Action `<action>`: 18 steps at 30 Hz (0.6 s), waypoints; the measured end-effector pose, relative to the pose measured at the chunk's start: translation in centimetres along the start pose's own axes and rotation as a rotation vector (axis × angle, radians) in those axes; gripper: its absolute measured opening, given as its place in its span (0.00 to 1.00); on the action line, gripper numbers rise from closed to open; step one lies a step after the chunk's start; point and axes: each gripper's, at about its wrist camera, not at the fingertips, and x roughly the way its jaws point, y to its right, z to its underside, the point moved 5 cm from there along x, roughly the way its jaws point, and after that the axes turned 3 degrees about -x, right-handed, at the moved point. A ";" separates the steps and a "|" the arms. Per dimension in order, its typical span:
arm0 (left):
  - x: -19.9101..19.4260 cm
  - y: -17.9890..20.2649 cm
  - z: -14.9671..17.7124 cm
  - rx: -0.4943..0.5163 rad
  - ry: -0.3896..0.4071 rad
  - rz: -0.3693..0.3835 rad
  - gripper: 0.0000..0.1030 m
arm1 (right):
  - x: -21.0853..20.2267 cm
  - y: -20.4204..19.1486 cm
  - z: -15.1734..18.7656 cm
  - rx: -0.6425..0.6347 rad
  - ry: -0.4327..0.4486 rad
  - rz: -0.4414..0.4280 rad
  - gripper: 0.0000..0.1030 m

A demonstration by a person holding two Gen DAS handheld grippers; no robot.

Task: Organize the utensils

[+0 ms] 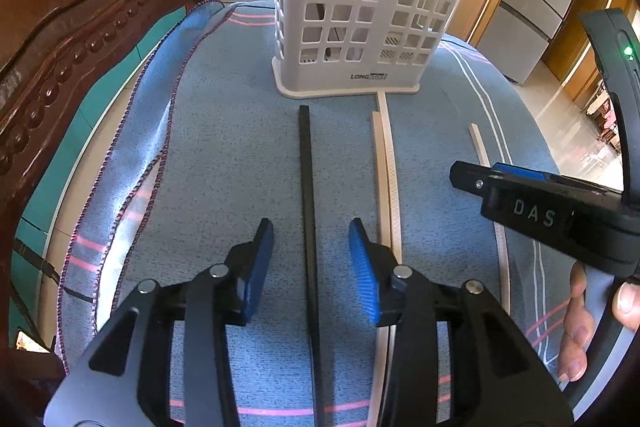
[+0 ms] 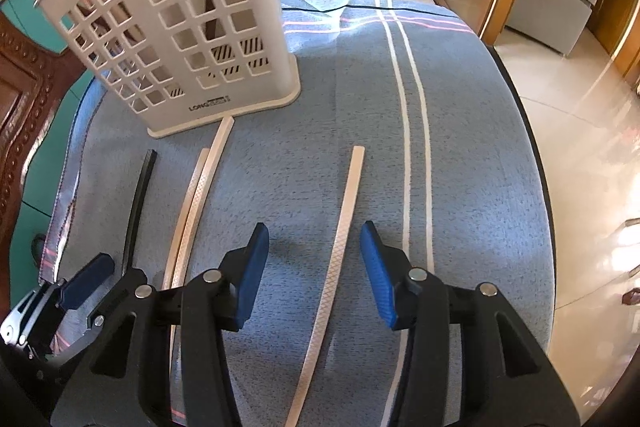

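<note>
Left wrist view: the left gripper (image 1: 311,259) is held released, its jaws astride the black chopstick (image 1: 307,187), untouched on the blue cloth (image 1: 224,147). The right gripper (image 2: 314,267) is likewise parted around a pale chopstick (image 2: 346,223). A perforated utensil holder (image 1: 360,7) is set toward the cloth's far edge, two pale chopsticks (image 1: 386,163) lying before it.

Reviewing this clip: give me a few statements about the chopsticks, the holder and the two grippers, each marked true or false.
1. The white holder stands upright on the blue cloth. True.
2. The black chopstick is already in the holder. False: it lies on the cloth, between the left gripper's open fingers.
3. Four chopsticks lie on the cloth. True.
4. The right gripper is clamped on a pale chopstick. False: its fingers stand open on either side of it.
</note>
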 end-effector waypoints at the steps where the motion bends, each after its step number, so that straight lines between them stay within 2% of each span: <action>1: 0.0 0.0 0.0 0.001 0.000 0.000 0.40 | 0.0 -0.2 0.0 -0.011 0.002 0.003 0.46; 3: 0.5 0.2 -0.1 0.005 -0.001 0.000 0.43 | 0.0 -0.5 0.1 -0.023 0.004 0.007 0.44; 5: 0.6 0.2 -0.2 0.006 0.000 -0.002 0.44 | 0.0 -0.6 0.1 -0.028 0.007 0.015 0.37; 7: 0.6 0.2 -0.2 0.005 0.000 -0.002 0.45 | -0.1 -0.4 0.1 -0.023 0.009 0.022 0.22; 10: 0.7 0.0 -0.4 0.004 0.000 -0.005 0.47 | -0.4 -0.1 0.4 -0.009 0.008 0.018 0.14; 18: 0.6 -0.2 -0.5 -0.011 -0.001 0.007 0.53 | -0.4 0.3 0.4 -0.003 0.008 0.012 0.11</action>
